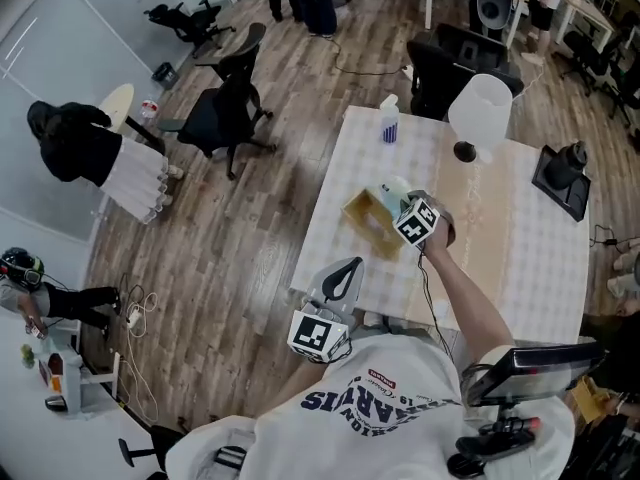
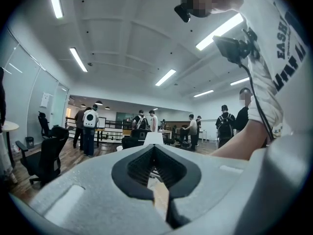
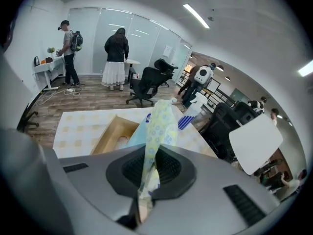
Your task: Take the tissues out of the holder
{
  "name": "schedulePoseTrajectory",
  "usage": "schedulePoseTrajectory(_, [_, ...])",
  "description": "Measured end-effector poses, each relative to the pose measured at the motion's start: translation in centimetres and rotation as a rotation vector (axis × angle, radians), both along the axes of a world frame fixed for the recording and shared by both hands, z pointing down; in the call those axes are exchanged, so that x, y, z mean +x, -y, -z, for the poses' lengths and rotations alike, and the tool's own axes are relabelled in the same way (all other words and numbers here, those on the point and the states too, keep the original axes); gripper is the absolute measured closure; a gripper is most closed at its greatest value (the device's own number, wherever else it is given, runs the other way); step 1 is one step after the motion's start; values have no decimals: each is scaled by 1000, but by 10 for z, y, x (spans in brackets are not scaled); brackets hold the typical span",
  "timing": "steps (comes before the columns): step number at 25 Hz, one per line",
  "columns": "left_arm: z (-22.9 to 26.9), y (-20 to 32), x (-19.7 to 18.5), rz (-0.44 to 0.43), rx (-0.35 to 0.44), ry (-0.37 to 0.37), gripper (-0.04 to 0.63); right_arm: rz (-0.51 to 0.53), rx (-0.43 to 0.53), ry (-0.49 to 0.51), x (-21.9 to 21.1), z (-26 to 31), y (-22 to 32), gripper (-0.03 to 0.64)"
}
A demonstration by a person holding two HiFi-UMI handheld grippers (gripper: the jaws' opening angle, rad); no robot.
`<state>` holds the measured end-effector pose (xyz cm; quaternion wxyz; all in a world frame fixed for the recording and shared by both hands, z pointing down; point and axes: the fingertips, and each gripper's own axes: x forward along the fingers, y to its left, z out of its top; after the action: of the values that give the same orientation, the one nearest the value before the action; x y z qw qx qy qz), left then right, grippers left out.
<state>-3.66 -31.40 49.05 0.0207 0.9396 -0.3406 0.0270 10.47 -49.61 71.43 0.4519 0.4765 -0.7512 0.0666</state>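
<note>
Near the middle of the table [image 1: 520, 268], toward its left side, the wooden holder [image 1: 358, 218] lies open side up. The right gripper [image 1: 403, 204] hangs just above the holder's right end, angled down. Its jaws are clamped on the tissue pack [image 3: 159, 121], pinching one thin end of the soft printed wrapper so the rest hangs away from the pads toward the holder. That end fold is probably the pick because the pack's body looks too wide and squashy to span. The right gripper view shows bare wood inside the box beside the pack, so the pack seems mostly out. Whether its lower end touches the rim cannot be told. The left gripper [image 1: 338, 278] sits at the table's near left edge, well apart from the holder and pointing level out over the room. Its jaws are together with nothing held, and it looks parked out of the way rather than steadying the box. With the holder unheld, a snagged wrapper could drag or tip it. A spray bottle [image 1: 388, 121] stands at the far left edge, well apart, and plays no part. Next move likely: carry the pack sideways clear of the holder and set it on the cloth.
</note>
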Motion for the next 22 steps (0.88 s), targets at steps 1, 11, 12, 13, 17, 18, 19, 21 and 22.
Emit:
schedulePoseTrajectory(1, [1,-1,5,-19,3,0,594,-20,-2,-2,10,0,-4,604])
schedulePoseTrajectory(11, [3,-13,61,-193,2,8,594,-236,-50,-29,118,-20,-54,604])
schedulePoseTrajectory(12, [2,-13,65,-201,1,9,594,-252,-55,-30,126,-22,-60,604])
schedulePoseTrajectory(13, [2,-14,69,-209,0,10,594,-266,-61,-31,133,-25,-66,604])
schedulePoseTrajectory(17, [-3,-16,80,-250,-6,18,594,-322,-88,-29,154,-41,-89,604])
schedulePoseTrajectory(18, [-4,-16,82,-256,-6,19,594,-332,-94,-29,159,-45,-93,604])
schedulePoseTrajectory(19, [-5,-16,84,-261,-6,20,594,-340,-98,-29,162,-48,-96,604])
schedulePoseTrajectory(21, [-5,-15,88,-271,-7,20,594,-353,-104,-31,167,-51,-99,604])
schedulePoseTrajectory(22, [-5,-15,89,-275,-7,20,594,-358,-107,-31,168,-53,-101,604])
